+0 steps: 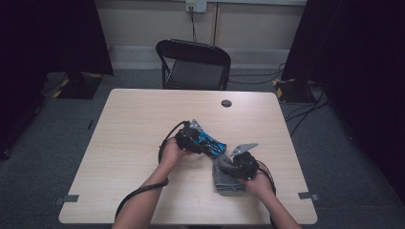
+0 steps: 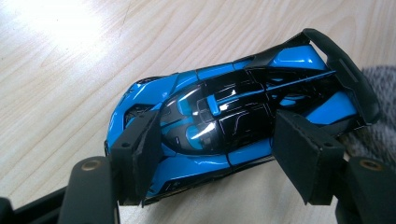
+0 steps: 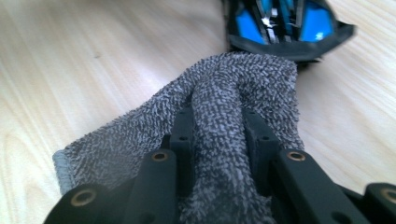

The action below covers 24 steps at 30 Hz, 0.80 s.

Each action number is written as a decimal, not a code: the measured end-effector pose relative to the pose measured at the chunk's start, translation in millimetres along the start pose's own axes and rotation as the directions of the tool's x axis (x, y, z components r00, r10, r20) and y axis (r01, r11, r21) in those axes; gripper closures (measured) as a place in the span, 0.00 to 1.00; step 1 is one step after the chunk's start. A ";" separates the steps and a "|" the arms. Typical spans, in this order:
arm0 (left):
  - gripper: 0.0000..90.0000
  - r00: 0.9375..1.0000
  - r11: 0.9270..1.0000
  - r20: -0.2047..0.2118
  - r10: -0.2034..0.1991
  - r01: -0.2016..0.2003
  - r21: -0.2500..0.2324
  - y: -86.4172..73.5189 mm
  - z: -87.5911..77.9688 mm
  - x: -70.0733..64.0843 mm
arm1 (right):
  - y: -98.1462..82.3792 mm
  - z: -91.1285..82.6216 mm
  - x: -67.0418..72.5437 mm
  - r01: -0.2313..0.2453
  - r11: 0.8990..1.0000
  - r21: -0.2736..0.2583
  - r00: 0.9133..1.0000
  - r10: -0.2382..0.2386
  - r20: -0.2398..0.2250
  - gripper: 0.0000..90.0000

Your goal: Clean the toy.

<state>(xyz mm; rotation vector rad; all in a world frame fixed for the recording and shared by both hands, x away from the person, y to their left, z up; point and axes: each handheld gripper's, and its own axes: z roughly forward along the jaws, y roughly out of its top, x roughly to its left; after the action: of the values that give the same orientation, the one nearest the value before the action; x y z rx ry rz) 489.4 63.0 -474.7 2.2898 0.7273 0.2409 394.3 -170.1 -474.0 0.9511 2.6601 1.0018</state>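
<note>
A blue and black toy car (image 1: 213, 143) lies on the wooden table (image 1: 138, 119), just right of its middle. My left gripper (image 1: 204, 141) is shut on the car (image 2: 219, 116), one pad on each of its sides, with the rear wing pointing away to the right. My right gripper (image 1: 231, 162) is shut on a bunched fold of a grey towelling cloth (image 1: 225, 182). In the right gripper view the cloth (image 3: 140, 135) runs up between the jaws, and its front edge touches the car's rear (image 3: 285, 23). The cloth's edge (image 2: 380, 116) lies beside the car's wing.
A black folding chair (image 1: 193, 64) stands behind the table's far edge. A small black round cap (image 1: 226, 103) sits in the tabletop near that edge. Grey tape marks (image 1: 67, 199) lie at the near corners. Dark curtains hang at both sides.
</note>
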 end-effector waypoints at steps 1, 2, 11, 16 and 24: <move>0.37 1.000 1.000 -0.001 0.001 -0.001 0.002 0.0 -0.1 0.0 | 0.5 0.6 1.3 0.005 1.000 0.001 1.000 -0.005 -0.004 0.77; 0.37 1.000 1.000 -0.001 0.000 0.000 0.001 -0.1 -0.1 0.0 | 1.3 1.3 3.6 0.008 1.000 0.002 1.000 -0.008 -0.011 0.77; 0.37 1.000 1.000 -0.003 -0.009 0.009 -0.012 -0.8 0.5 -1.0 | 7.9 6.6 19.2 0.049 0.999 -0.009 0.997 -0.050 -0.064 0.77; 0.37 1.000 1.000 -0.002 -0.007 0.007 -0.017 -1.5 0.5 -0.9 | 10.4 2.8 22.0 0.066 0.998 -0.017 0.996 -0.067 -0.067 0.77; 0.37 1.000 1.000 -0.003 -0.008 0.008 -0.017 -1.9 0.3 -1.1 | 8.1 -15.8 5.7 0.030 0.998 -0.057 0.999 -0.032 -0.033 0.77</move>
<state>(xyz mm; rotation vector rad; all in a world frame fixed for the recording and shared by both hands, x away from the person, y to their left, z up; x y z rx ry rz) 487.8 63.3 -476.1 2.2704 0.7328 0.2469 388.6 -170.6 -456.3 0.8871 2.6503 1.0900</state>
